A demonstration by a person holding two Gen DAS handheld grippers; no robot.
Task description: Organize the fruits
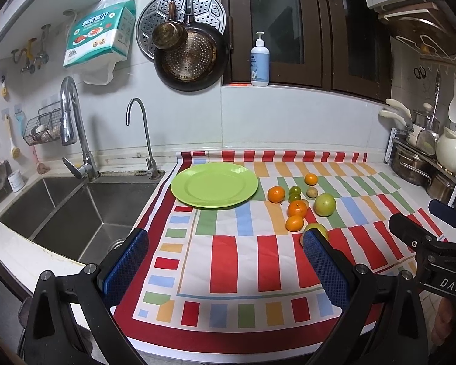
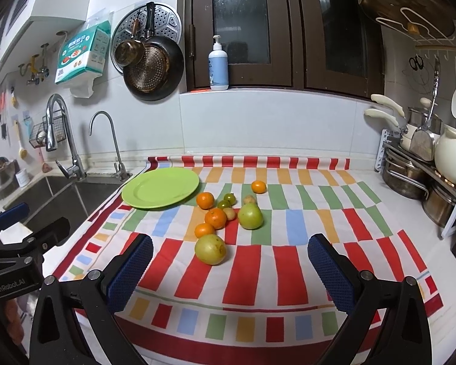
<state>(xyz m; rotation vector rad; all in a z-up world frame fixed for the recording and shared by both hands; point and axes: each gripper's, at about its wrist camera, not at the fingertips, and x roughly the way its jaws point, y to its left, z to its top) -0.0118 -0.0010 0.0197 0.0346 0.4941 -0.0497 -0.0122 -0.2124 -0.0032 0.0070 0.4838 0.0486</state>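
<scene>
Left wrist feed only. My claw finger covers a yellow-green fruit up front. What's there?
Observer: The right wrist view shows it whole: one large round yellow-green fruit, the nearest of the pile.
Operator: Right claw state? I only see its side.
Observer: The right claw is open and holds nothing; that fruit lies just ahead of it.
Operator: Anything tucked behind the middle orange?
Observer: Yes, a small tan fruit sits right beside the middle orange.
</scene>
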